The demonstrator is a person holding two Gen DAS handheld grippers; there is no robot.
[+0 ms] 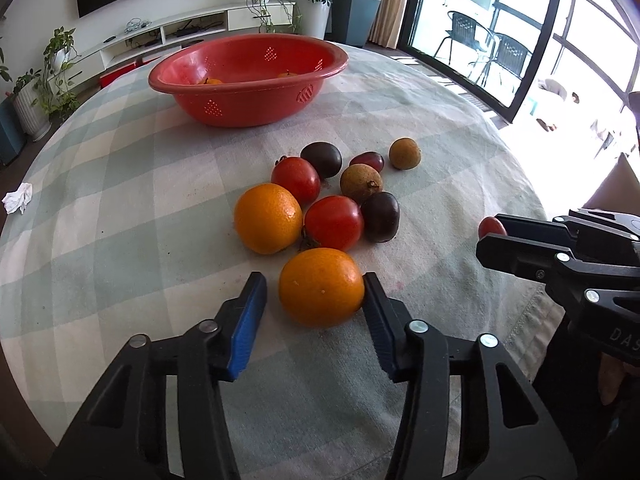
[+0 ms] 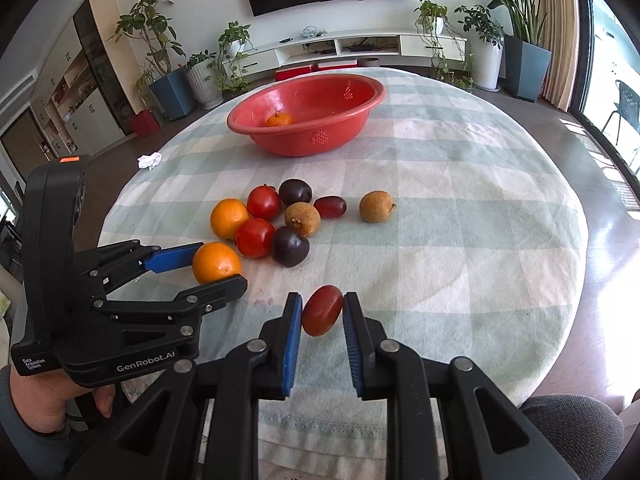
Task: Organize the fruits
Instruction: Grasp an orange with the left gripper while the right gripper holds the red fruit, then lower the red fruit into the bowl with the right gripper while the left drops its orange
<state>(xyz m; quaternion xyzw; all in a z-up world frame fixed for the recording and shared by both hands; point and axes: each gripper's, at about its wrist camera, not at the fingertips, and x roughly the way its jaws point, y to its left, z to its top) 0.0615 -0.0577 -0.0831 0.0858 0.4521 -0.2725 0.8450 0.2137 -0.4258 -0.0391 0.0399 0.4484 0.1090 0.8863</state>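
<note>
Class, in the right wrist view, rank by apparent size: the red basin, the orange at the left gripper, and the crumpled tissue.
1. red basin
2. orange at the left gripper
3. crumpled tissue, clearly smallest, though it lies farther away.

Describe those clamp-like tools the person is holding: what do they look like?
Both are black plastic. The left gripper and right gripper have linkage arms with silver rivets and ribbed blue pads. The left's body bears white "GenRobot.AI" lettering and an orange patch. A grey sleeve covers that wrist.
</note>
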